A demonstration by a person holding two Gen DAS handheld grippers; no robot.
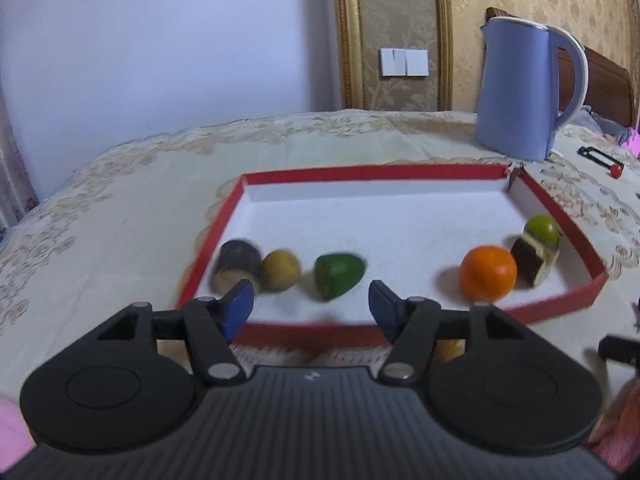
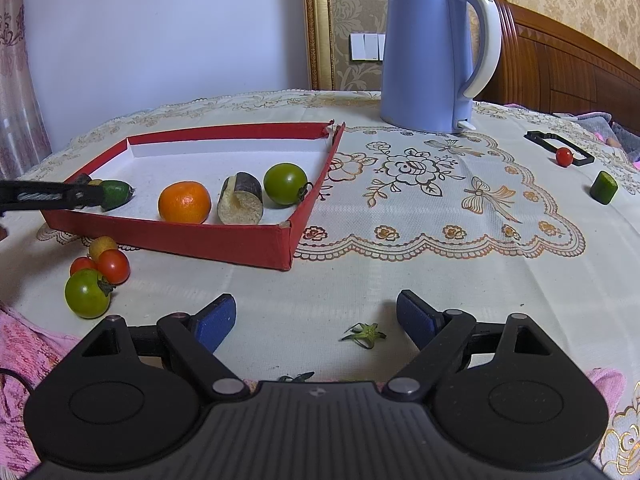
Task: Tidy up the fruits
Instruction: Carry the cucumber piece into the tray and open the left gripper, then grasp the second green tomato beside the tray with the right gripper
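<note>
A: Left gripper, lower centre of the left wrist view: the 2 blue pads stand apart with nothing pressed between them. Just beyond the gap lies the green fruit piece, blurred, on the white floor of the red tray.

B: And the right gripper?

A: Lower centre of its own view, jaws wide and empty, over bare tablecloth; a loose green calyx lies between the pads.

B: What sits in the tray?

A: In the left wrist view, left to right: a dark-skinned cut piece, a yellowish fruit touching it, the green piece, then, well apart, an orange, another dark cut piece and a green tomato at the right wall.

B: What remains outside?

A: Lower left of the right wrist view: a cluster of 4, led by a green tomato. Far right: 1 red cherry tomato and a green cucumber stub, near a blue kettle.

B: Handling?

A: Probably light, smooth, apt to roll; the tomatoes likely bruise. Take each across its widest part, gently.
</note>
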